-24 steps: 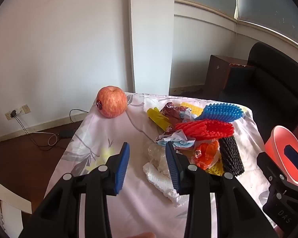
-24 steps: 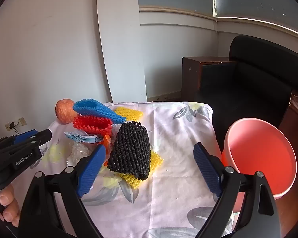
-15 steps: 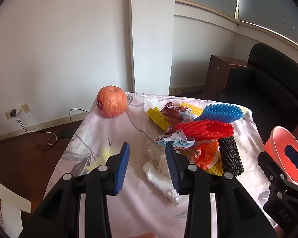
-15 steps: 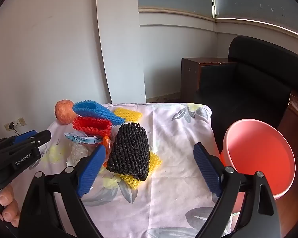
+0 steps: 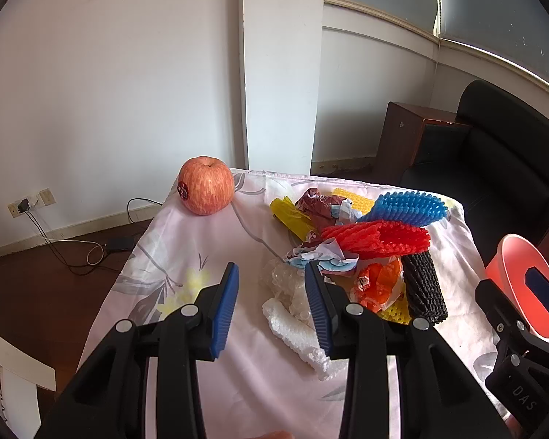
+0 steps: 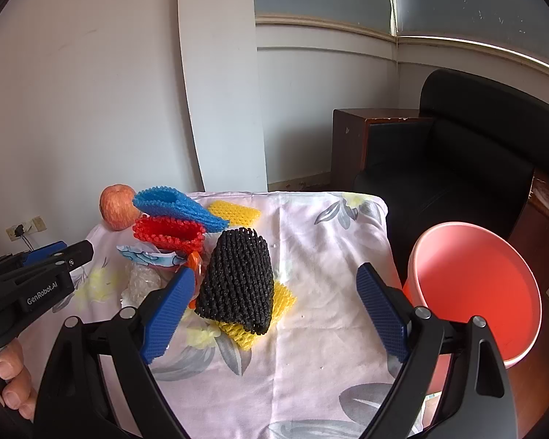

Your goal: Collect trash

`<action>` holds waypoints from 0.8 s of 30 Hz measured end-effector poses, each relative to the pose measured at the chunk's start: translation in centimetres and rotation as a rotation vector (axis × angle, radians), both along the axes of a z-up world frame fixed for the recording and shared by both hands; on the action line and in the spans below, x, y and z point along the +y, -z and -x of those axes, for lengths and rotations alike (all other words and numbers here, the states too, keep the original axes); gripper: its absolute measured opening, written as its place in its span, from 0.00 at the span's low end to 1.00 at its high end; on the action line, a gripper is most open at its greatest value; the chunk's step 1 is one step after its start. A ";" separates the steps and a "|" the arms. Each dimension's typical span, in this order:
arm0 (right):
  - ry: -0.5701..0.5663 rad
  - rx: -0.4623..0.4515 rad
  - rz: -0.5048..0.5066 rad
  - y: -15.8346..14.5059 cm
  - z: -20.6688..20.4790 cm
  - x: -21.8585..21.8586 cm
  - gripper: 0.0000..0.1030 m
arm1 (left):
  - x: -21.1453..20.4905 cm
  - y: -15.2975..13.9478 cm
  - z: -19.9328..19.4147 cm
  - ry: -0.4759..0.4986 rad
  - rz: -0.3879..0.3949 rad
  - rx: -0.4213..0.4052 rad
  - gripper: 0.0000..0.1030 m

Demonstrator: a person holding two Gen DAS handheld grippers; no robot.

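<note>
Trash (image 5: 362, 252) is seen heaped on the cloth-covered desk (image 6: 322, 241); both claws, left (image 5: 271, 303) and right (image 6: 274, 311), are held agape and empty. The black foam net (image 6: 238, 278) is best straddled squarely before the bin (image 6: 472, 292).

A table (image 6: 325, 373) under a pale floral cloth (image 5: 186, 241) carries everything. An apple (image 5: 206, 190) stands at its far left corner, well apart from the rest. Along the other side lies a heap: blue (image 5: 406, 206), red (image 5: 380, 236), black (image 6: 238, 278) and yellow foam nets (image 6: 234, 210), crumpled wrappers (image 5: 322, 258), an orange packet (image 5: 378, 285), white foam (image 5: 292, 333) and clear bubble wrap (image 5: 285, 280).
</note>
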State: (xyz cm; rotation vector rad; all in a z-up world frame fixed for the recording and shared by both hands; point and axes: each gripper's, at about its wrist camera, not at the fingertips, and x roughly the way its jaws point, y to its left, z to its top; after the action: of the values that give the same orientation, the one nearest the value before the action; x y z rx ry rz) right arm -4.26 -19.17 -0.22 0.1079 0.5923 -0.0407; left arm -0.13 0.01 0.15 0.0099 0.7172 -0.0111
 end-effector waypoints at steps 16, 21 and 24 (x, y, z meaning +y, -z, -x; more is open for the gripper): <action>-0.002 0.000 0.000 0.0 0.1 0.0 0.88 | 0.0 0.0 0.1 -0.004 0.002 0.004 0.36; -0.001 0.000 0.001 0.0 0.1 0.1 0.88 | -0.2 0.3 0.3 -0.010 0.005 0.005 0.36; -0.002 0.000 0.002 0.0 0.2 0.1 0.88 | 0.2 0.4 0.0 -0.010 0.010 0.008 0.36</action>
State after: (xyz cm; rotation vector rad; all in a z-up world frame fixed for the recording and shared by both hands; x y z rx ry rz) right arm -4.45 -19.10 -0.20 0.1059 0.5920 -0.0397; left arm -0.17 0.17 -0.25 -0.0037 0.7251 -0.0051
